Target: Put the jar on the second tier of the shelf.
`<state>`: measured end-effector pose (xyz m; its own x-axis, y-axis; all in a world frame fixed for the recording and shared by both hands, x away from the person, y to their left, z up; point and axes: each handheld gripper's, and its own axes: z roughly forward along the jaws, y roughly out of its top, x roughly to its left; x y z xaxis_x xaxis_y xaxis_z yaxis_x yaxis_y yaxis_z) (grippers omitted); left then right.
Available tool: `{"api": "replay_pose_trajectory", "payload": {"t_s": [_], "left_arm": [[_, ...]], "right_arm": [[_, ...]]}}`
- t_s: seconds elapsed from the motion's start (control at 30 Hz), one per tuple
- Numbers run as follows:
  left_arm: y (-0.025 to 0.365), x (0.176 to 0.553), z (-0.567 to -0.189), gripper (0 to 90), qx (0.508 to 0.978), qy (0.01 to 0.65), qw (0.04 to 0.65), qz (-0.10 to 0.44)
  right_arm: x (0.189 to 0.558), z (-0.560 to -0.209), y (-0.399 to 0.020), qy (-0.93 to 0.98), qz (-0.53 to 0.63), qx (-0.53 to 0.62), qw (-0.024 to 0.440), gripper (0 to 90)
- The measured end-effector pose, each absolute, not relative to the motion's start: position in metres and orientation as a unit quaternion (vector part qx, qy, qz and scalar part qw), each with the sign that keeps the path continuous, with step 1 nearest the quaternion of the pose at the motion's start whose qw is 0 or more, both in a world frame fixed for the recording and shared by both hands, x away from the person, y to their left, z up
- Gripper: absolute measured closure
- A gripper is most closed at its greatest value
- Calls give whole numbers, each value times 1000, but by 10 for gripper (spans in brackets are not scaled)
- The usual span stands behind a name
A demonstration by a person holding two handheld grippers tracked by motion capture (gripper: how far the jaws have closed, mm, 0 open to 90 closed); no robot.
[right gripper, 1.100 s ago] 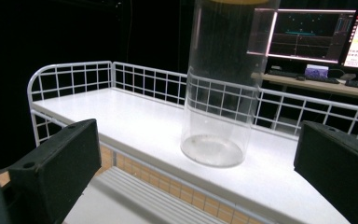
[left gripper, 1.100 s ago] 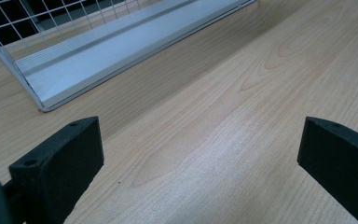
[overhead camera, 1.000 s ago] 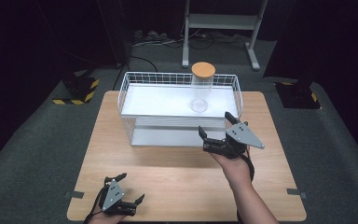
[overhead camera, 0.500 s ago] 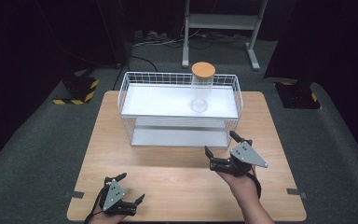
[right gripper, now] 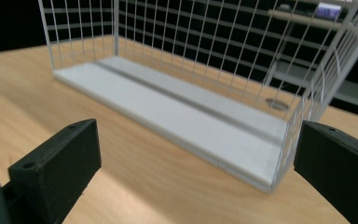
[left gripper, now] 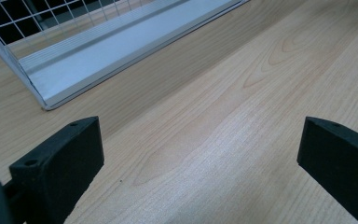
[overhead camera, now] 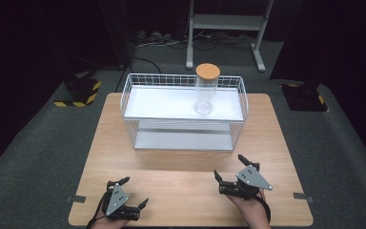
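Observation:
A white wire rack point(overhead camera: 238, 102) with two shelves stands at the back middle of the wooden table point(overhead camera: 276, 143). On its upper shelf, right of centre, stands a clear glass jar point(overhead camera: 205, 93) with a wooden lid. My left gripper point(overhead camera: 134, 191) rests near the table's front left edge, open and holding nothing. My right gripper point(overhead camera: 229, 167) is at the front right, open and holding nothing, a short way in front of the rack. In the left gripper view the open jaws frame bare wood, with the rack's corner point(left gripper: 46, 88) beyond. The right gripper view looks at the rack's lower shelf point(right gripper: 191, 116).
Grey carpet surrounds the table. Black-and-yellow striped blocks point(overhead camera: 78, 93) lie on the floor at the left, and a dark base point(overhead camera: 305, 98) sits at the right. A metal stand point(overhead camera: 224, 28) rises behind the table. Bare wood stretches between the rack and the front edge.
My right gripper has drawn back from the rack's front toward the table's near edge, staying open. The left gripper has not moved.

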<state>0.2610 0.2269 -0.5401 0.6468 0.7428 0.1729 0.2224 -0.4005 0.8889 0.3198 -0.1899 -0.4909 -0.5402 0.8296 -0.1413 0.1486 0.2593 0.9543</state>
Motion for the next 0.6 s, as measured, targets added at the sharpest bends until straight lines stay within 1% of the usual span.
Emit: {"api": "replay_pose_trajectory", "payload": {"t_s": [0.23,0.4,0.5,0.6], "left_arm": [[226,261,-540,8,786,307,451,289],[225,261,-540,8,787,307,449,292],[225,261,-540,8,787,308,447,293],[225,261,-540,8,786,310,446,295]], "right_arm": [[306,-518,-203,732,480,354,329,2],[298,-533,-213,745,455,357,332,2],[297,-537,-217,755,437,362,329,3],[296,-537,-220,757,429,357,340,3]]}}
